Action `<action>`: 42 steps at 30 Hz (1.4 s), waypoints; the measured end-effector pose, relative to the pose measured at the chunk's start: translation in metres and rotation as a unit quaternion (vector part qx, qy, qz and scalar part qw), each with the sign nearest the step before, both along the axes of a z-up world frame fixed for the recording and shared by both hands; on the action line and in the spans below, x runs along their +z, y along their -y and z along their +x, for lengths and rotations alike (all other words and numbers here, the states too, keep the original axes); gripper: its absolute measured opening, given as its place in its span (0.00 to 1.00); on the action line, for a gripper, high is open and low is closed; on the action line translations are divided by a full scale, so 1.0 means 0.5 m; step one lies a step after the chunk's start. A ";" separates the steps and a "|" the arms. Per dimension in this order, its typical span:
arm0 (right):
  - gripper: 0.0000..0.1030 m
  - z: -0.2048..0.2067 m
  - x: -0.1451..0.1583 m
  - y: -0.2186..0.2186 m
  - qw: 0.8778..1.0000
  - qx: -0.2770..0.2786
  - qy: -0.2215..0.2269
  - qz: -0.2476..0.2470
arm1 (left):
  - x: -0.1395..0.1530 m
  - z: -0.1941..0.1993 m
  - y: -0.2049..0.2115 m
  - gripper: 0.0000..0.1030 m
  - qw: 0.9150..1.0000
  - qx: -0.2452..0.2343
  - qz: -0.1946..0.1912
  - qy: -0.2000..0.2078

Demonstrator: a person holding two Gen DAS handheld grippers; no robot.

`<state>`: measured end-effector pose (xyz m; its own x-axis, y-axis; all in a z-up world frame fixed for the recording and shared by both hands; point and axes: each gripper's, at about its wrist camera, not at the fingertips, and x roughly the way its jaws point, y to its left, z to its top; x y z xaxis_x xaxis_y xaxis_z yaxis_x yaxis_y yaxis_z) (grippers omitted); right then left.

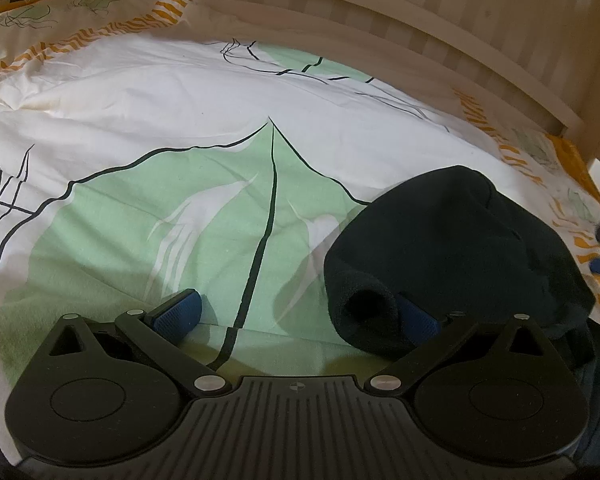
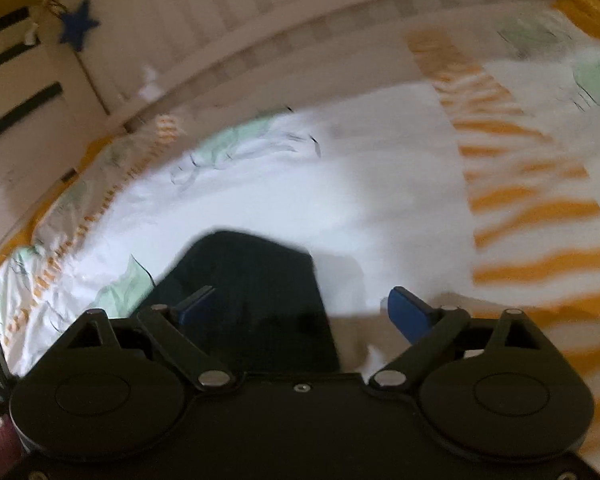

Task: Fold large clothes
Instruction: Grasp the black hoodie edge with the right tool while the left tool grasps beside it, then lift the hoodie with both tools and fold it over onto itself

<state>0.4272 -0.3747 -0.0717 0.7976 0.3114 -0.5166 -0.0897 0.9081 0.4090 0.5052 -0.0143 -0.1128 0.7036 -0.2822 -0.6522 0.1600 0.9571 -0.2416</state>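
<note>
A dark, bunched garment (image 1: 460, 240) lies on the bed at the right of the left wrist view, with a rolled cuff (image 1: 364, 304) facing the camera. My left gripper (image 1: 298, 314) is open wide just above the sheet. Its left pad (image 1: 180, 310) is bare, while the cuff rests against its right pad (image 1: 418, 316) and partly hides it. In the blurred right wrist view, my right gripper (image 2: 304, 308) is also open. The dark garment (image 2: 252, 280) lies below, between its fingers and nearer the left one (image 2: 196, 304), and neither pad presses on it.
The bed cover (image 1: 180, 208) is white with a big green leaf print and an orange striped border (image 2: 532, 208). A pale wooden slatted rail (image 1: 380, 12) runs along the far side. A blue star (image 2: 79, 26) hangs on the wall beyond the rail.
</note>
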 end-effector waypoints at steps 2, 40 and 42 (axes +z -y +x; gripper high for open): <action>0.90 0.033 0.007 -0.007 1.000 0.011 -0.003 0.006 | 0.000 0.000 0.001 1.00 1.000 0.000 0.000 0.000; 0.15 -0.322 0.176 -0.221 0.918 0.247 0.198 -0.238 | 0.211 -0.204 -0.103 1.00 0.958 -0.080 -0.266 -0.075; 0.15 -0.388 0.160 -0.245 0.896 0.274 0.210 -0.278 | 0.215 -0.239 -0.109 1.00 0.951 -0.080 -0.290 -0.069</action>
<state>0.2333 -0.2521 0.0085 0.7640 0.5036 -0.4033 -0.6249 0.7331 -0.2684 0.3856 0.0403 -0.0056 0.5397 -0.7193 -0.4374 0.2210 0.6224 -0.7509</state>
